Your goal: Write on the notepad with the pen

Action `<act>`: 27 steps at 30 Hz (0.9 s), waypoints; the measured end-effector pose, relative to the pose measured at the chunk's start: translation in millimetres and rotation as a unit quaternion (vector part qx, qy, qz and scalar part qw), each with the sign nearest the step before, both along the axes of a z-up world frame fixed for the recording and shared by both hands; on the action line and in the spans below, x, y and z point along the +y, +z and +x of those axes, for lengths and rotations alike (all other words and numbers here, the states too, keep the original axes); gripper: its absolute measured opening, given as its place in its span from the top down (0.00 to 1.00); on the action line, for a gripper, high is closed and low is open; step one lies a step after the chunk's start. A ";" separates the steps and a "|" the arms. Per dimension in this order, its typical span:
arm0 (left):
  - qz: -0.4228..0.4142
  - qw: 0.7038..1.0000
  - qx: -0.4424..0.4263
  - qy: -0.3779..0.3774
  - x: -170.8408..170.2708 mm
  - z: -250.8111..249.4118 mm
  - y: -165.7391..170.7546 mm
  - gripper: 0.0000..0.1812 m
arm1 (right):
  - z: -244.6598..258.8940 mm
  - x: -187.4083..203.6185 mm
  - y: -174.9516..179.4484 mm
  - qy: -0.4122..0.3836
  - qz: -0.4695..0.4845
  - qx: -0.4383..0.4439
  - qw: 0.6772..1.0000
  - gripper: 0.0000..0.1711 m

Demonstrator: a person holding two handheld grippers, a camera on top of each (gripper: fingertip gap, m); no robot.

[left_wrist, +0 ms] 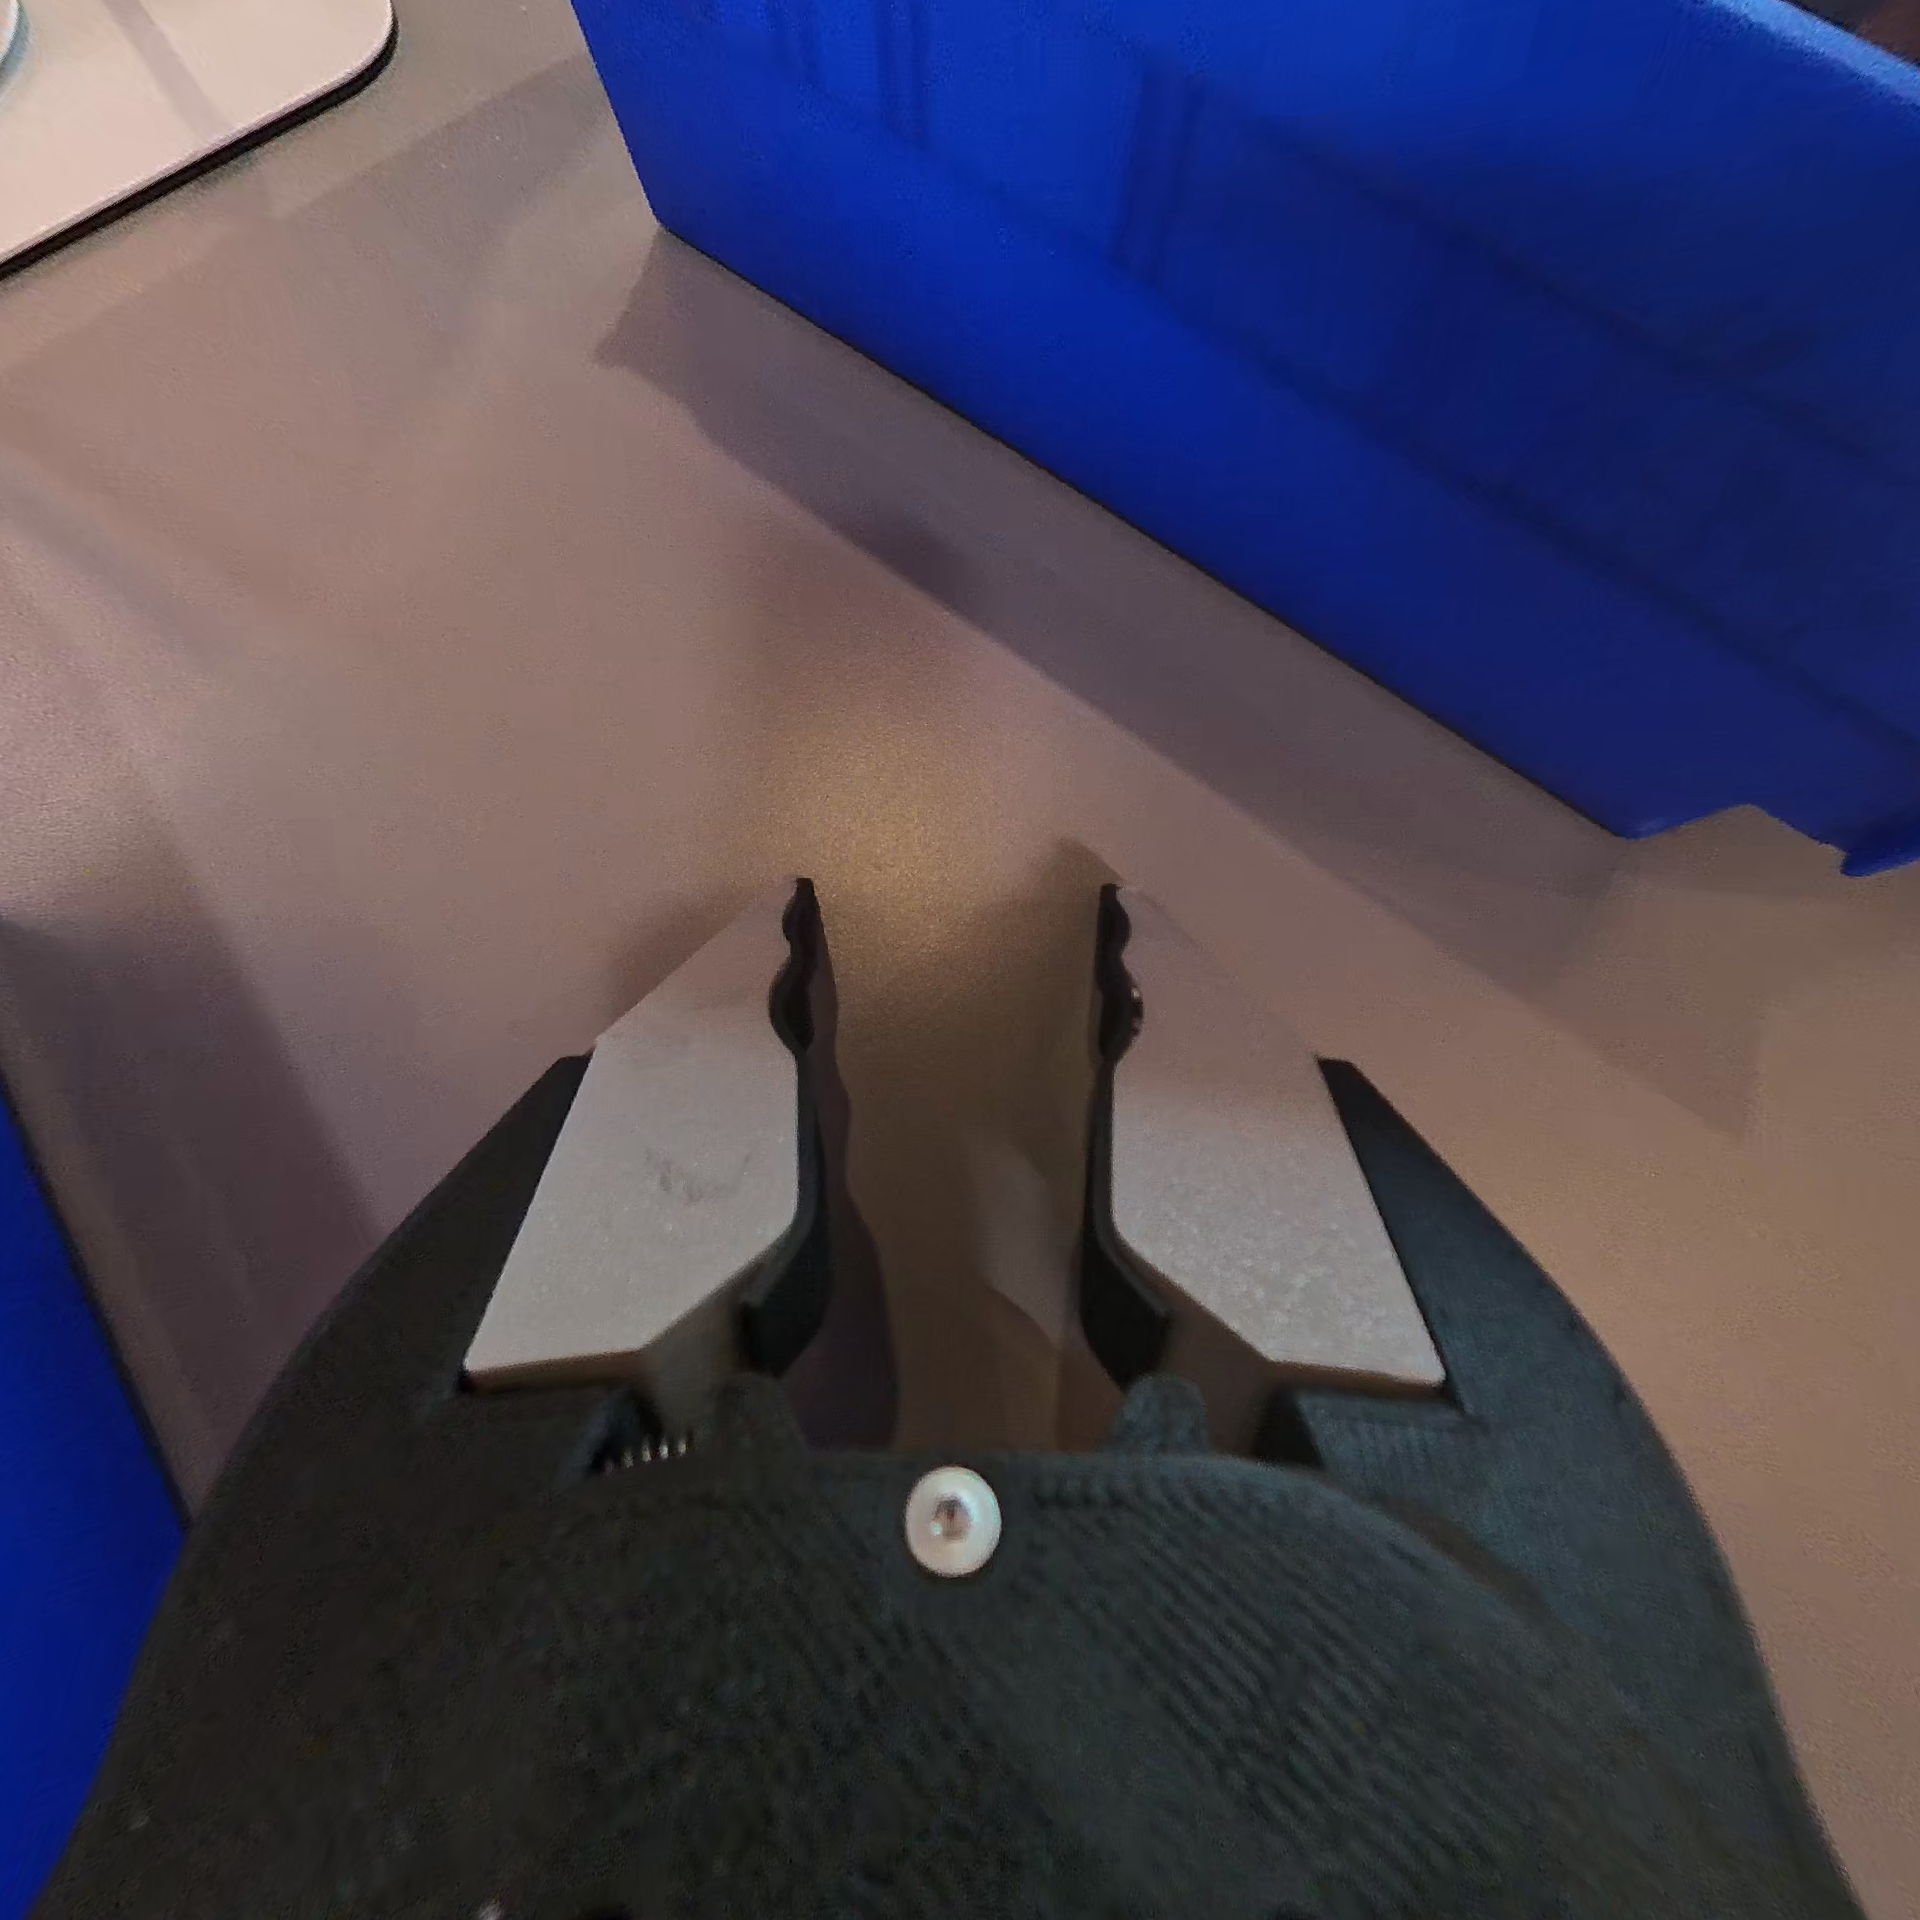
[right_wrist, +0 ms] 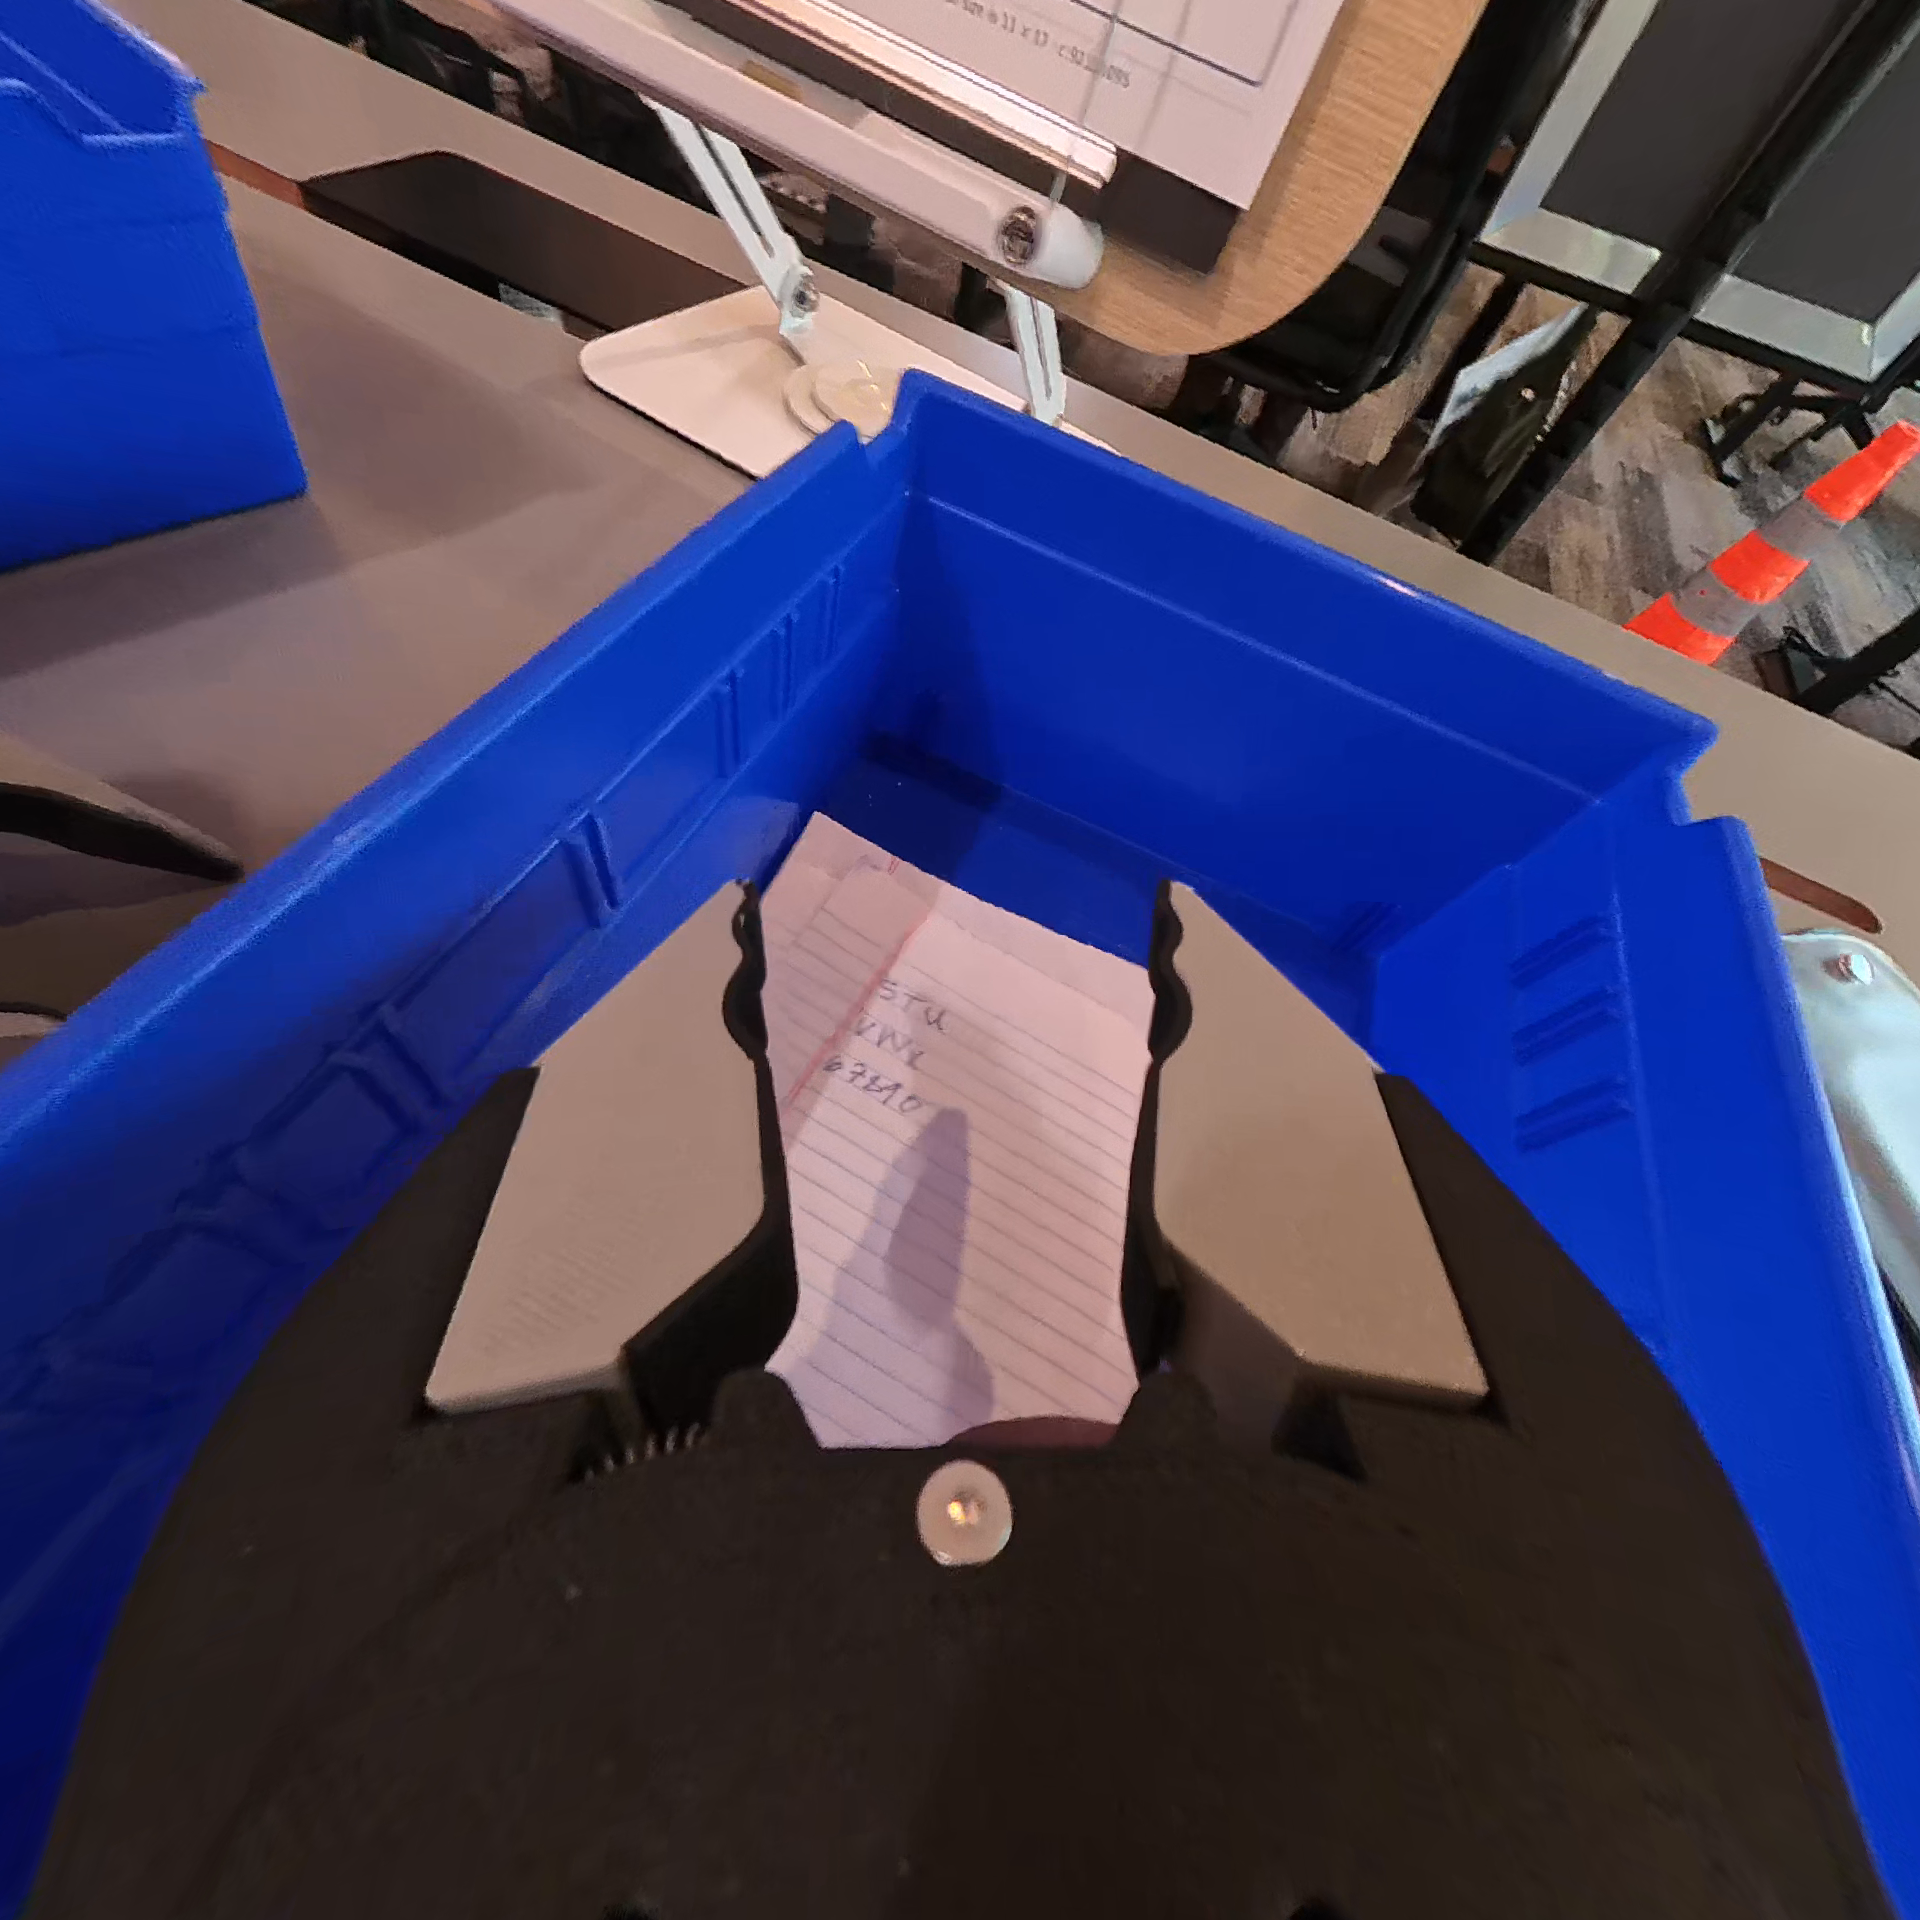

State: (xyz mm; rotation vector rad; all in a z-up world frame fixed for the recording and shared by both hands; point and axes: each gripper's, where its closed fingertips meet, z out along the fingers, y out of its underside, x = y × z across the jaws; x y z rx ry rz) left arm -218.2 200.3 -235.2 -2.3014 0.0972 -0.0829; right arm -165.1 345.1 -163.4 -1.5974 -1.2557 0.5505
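Note:
A white lined notepad [right_wrist: 966, 1143] with some handwriting lies on the floor of a blue plastic bin [right_wrist: 1195, 665]. My right gripper [right_wrist: 954, 896] is open and empty, lowered inside the bin just above the notepad. My left gripper [left_wrist: 956, 891] is open and empty over the bare grey table [left_wrist: 416, 644], beside the outer wall of the blue bin [left_wrist: 1299, 312]. No pen is visible in either view.
A second blue bin [right_wrist: 125, 312] stands at the left. A white stand base [right_wrist: 707, 374] holding a board sits behind the bin; it also shows in the left wrist view [left_wrist: 156, 104]. Beyond the table edge are chairs and an orange cone [right_wrist: 1787, 540].

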 end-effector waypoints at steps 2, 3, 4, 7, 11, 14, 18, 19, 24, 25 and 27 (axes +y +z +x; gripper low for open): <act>0.000 1.000 0.001 0.000 0.1 0.0 -0.1 0.71 | 3.0 6.6 -1.4 -0.016 -0.011 0.000 1.000 0.59; 0.000 1.000 0.002 0.000 0.0 0.1 -0.2 0.71 | 3.7 7.6 -1.8 -0.016 -0.018 0.001 1.000 0.59; 0.000 1.000 0.002 0.000 0.0 0.1 -0.2 0.71 | 5.3 10.3 -1.5 -0.021 -0.021 0.003 1.000 0.58; -0.001 1.000 0.004 -0.001 0.0 0.2 -0.4 0.71 | 12.4 23.6 1.0 -0.043 -0.019 0.009 0.999 0.59; -0.001 1.000 0.007 -0.002 0.1 0.3 -0.5 0.70 | 23.3 41.9 9.8 -0.073 -0.013 0.032 0.997 0.60; -0.001 1.000 0.008 -0.002 0.1 0.4 -0.6 0.70 | 31.2 54.5 14.9 -0.091 -0.007 0.043 0.995 0.59; -0.002 1.000 0.012 -0.003 0.1 0.9 -0.8 0.70 | 37.9 59.6 30.7 -0.099 0.004 0.084 0.991 0.59; -0.002 1.000 0.012 -0.003 0.1 0.9 -0.8 0.70 | 37.9 57.3 36.8 -0.093 0.008 0.100 0.991 0.59; -0.002 1.000 0.011 -0.004 0.1 1.1 -0.9 0.70 | 35.7 36.6 66.0 -0.047 0.002 0.180 0.982 0.59; -0.002 1.000 0.011 -0.004 0.1 1.1 -0.9 0.70 | 34.8 34.2 67.8 -0.042 -0.004 0.190 0.981 0.59; -0.002 1.000 0.011 -0.004 0.0 1.1 -0.9 0.70 | 32.2 31.1 65.2 -0.036 -0.018 0.192 0.981 0.59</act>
